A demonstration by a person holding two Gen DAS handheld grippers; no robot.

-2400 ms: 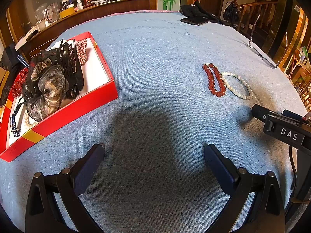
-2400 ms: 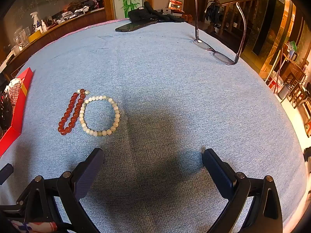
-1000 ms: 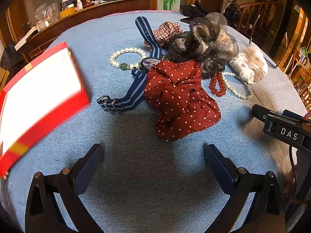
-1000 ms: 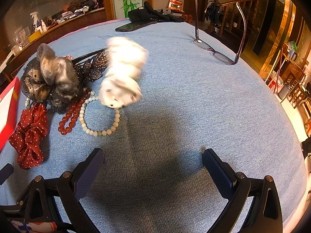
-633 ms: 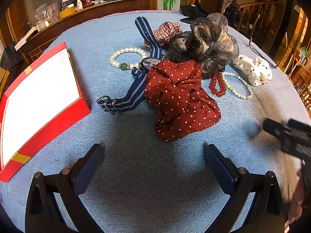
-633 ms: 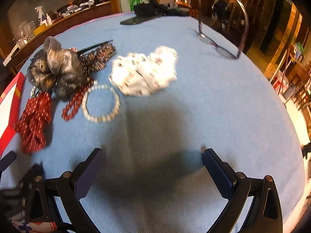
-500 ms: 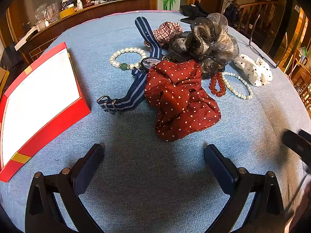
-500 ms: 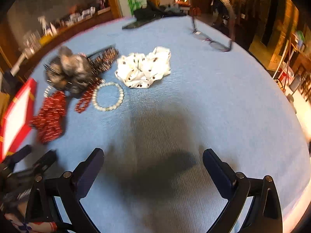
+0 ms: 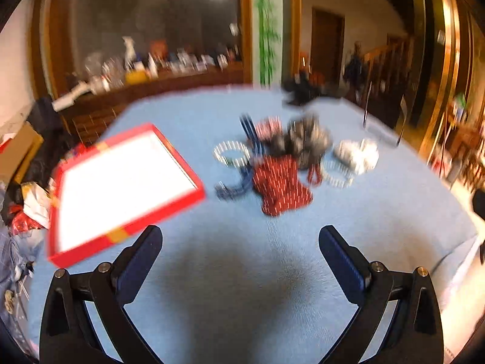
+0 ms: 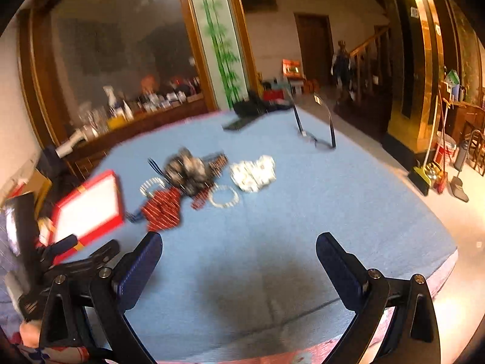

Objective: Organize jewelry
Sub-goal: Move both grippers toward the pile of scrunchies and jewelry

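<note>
A pile of accessories lies mid-table on the blue cloth: a red dotted scrunchie (image 9: pixel 280 186), a grey mesh bow (image 9: pixel 306 139), a white dotted scrunchie (image 9: pixel 357 151), a red bead bracelet (image 9: pixel 313 174), a pale bead bracelet (image 9: pixel 336 177), a white pearl bracelet (image 9: pixel 232 154) and a blue striped strap (image 9: pixel 242 182). An empty red tray (image 9: pixel 121 179) sits left of the pile. My left gripper (image 9: pixel 239 248) and right gripper (image 10: pixel 238 251) are open, empty and raised well short of the pile. The pile (image 10: pixel 194 182) and tray (image 10: pixel 88 209) also show in the right wrist view.
Glasses (image 10: pixel 316 133) and a dark phone (image 10: pixel 239 123) with black cloth lie at the table's far side. A cluttered wooden counter (image 9: pixel 145 82) stands behind the table. The table's near edge (image 10: pixel 303 342) is just below the right gripper. Both views are motion-blurred.
Both grippers have pulled back and risen, so the table looks smaller and farther. Earlier the tray's contents were tipped out onto the cloth and the tray set down empty.
</note>
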